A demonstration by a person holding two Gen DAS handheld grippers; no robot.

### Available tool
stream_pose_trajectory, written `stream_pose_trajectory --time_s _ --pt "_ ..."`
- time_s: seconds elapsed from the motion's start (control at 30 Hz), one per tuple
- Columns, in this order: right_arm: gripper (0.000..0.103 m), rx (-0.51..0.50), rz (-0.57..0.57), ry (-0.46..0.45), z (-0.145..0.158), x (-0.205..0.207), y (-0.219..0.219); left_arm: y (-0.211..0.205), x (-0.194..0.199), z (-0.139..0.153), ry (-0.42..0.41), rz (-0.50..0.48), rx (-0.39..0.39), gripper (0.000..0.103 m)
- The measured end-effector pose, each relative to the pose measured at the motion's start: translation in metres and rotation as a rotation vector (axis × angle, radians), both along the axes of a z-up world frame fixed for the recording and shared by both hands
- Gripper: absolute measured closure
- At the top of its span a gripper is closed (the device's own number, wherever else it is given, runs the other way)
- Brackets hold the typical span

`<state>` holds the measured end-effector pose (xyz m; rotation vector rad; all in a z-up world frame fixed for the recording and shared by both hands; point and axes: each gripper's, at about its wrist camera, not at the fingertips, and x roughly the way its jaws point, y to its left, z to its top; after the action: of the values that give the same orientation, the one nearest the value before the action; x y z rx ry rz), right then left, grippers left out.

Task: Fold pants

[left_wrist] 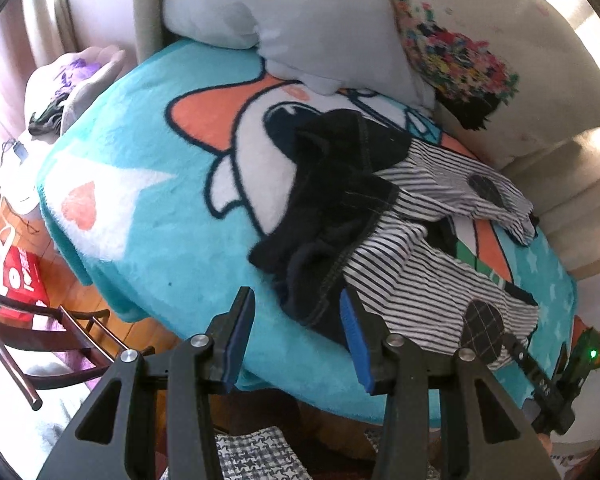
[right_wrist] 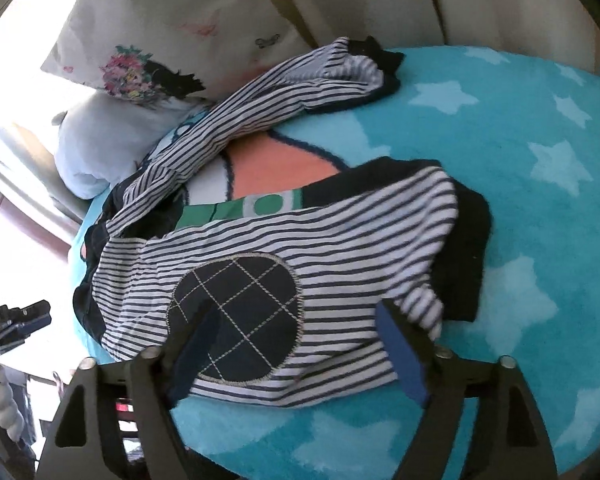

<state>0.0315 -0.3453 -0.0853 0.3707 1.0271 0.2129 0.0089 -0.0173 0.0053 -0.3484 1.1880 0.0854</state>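
Striped black-and-white pants (left_wrist: 432,240) with a dark waist part (left_wrist: 332,200) and round dark knee patches lie crumpled on a turquoise cartoon blanket (left_wrist: 148,240). My left gripper (left_wrist: 296,312) is open, just above the blanket's near edge, with the dark waist between and beyond its blue pads (left_wrist: 356,340). In the right wrist view the pants (right_wrist: 300,232) spread with both legs apart. My right gripper (right_wrist: 292,320) is open and straddles the near leg at its knee patch (right_wrist: 240,316). The near leg's dark cuff (right_wrist: 468,248) lies to the right.
A white plush pillow (left_wrist: 284,20) and a floral pillow (left_wrist: 460,40) lie at the bed's head. A red box (left_wrist: 24,276) and a dark chair (left_wrist: 40,336) stand on the wooden floor to the left. The right gripper shows at the lower right of the left view (left_wrist: 552,384).
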Motion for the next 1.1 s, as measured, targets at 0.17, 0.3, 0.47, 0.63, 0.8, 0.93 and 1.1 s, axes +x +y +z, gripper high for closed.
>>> stream_pose_trajectory --time_s 0.17,0.3,0.47,0.63,0.8,0.93,1.1 --pt "0.007 -0.068 0.047 0.041 0.007 0.009 0.011 0.017 0.023 -0.008 -0.001 0.033 -0.050 0.060" --pt "0.018 -0.081 0.027 -0.033 0.044 0.018 -0.003 0.028 0.060 -0.011 -0.008 0.026 -0.106 0.060" --pt "0.018 -0.161 -0.015 -0.065 0.072 0.083 -0.030 0.013 0.111 -0.018 0.008 -0.085 -0.072 0.060" --pt "0.018 -0.282 0.036 -0.093 0.070 0.167 -0.030 -0.015 0.170 -0.022 0.005 -0.293 -0.019 0.060" --pt "0.018 -0.407 0.173 -0.054 0.050 0.223 -0.011 -0.047 0.204 -0.036 0.021 -0.510 0.046 0.060" --pt "0.018 -0.488 0.279 -0.022 0.029 0.250 0.004 -0.063 0.221 -0.057 0.057 -0.617 0.086 0.060" --pt "0.025 -0.448 0.361 0.032 0.012 0.269 0.008 -0.072 0.233 -0.067 0.069 -0.683 0.100 0.060"
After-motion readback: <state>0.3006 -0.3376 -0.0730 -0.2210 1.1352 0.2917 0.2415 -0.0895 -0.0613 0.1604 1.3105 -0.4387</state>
